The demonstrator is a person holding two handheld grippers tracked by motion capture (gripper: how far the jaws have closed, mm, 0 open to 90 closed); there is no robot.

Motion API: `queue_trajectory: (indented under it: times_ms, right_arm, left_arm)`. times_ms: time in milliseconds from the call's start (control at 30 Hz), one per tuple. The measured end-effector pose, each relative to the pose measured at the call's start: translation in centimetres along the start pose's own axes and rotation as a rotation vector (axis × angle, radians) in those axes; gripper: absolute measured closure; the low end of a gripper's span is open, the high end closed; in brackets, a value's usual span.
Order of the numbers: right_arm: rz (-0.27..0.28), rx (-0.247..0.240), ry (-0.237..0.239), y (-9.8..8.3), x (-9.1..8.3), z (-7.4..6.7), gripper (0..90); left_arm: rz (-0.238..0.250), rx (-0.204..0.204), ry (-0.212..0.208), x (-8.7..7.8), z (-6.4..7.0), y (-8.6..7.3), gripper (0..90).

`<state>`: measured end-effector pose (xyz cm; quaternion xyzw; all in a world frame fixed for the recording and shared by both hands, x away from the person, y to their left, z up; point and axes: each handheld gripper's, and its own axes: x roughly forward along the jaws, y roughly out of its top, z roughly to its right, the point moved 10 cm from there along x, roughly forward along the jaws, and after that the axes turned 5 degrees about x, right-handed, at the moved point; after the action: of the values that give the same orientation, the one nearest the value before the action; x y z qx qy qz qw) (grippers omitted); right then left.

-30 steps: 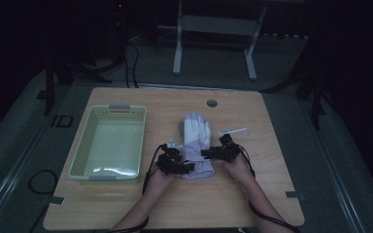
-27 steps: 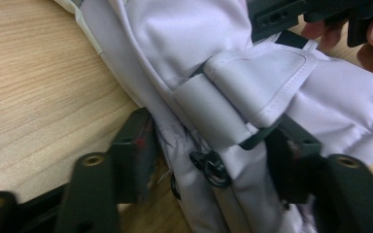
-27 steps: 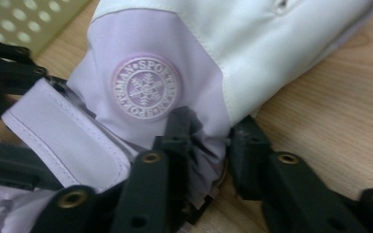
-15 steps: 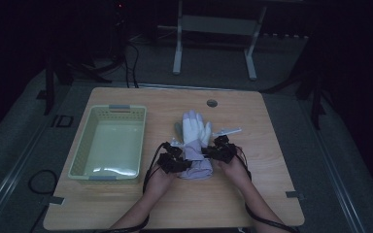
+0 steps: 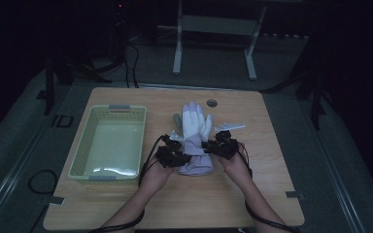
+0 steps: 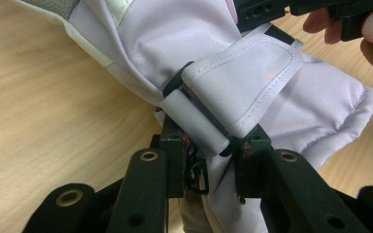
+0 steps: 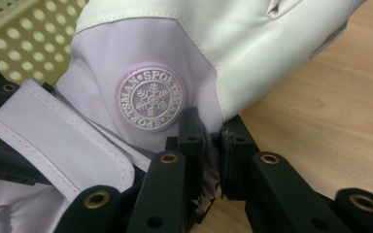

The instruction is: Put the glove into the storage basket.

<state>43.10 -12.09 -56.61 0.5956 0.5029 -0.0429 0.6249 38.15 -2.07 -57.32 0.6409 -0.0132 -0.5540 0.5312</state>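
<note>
Lilac glove (image 5: pixel 195 145) pinched, basket (image 5: pixel 108 174) beside (left)

Both tongs (image 5: pixel 178 156) (image 5: pixel 212 147) clamped on white glove (image 5: pixel 195 138) beside basket (image 5: pixel 108 143).

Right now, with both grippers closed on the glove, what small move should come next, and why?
Probably carry the glove left toward the basket. The left gripper pinches its cuff strap, the right gripper its fabric edge, and the basket stands beside it.
</note>
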Motion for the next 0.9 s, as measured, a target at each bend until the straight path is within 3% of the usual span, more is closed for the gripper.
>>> queue_trajectory:
  times_ms: [367,667,900]
  right_arm:
    - [0.046,-0.019,0.023,2.6,-1.3,-2.0,81.7]
    - [0.081,-0.038,0.05,4.9,-1.5,-4.5,81.7]
    - [0.089,-0.054,0.052,6.5,-0.8,-6.7,81.7]
  left_arm:
    - [0.005,0.017,0.0,-3.2,-0.7,1.2,71.7]
    - [0.017,0.056,0.016,-6.5,-1.9,1.6,71.6]
    - [0.021,0.044,0.03,-8.7,-3.4,1.2,71.7]
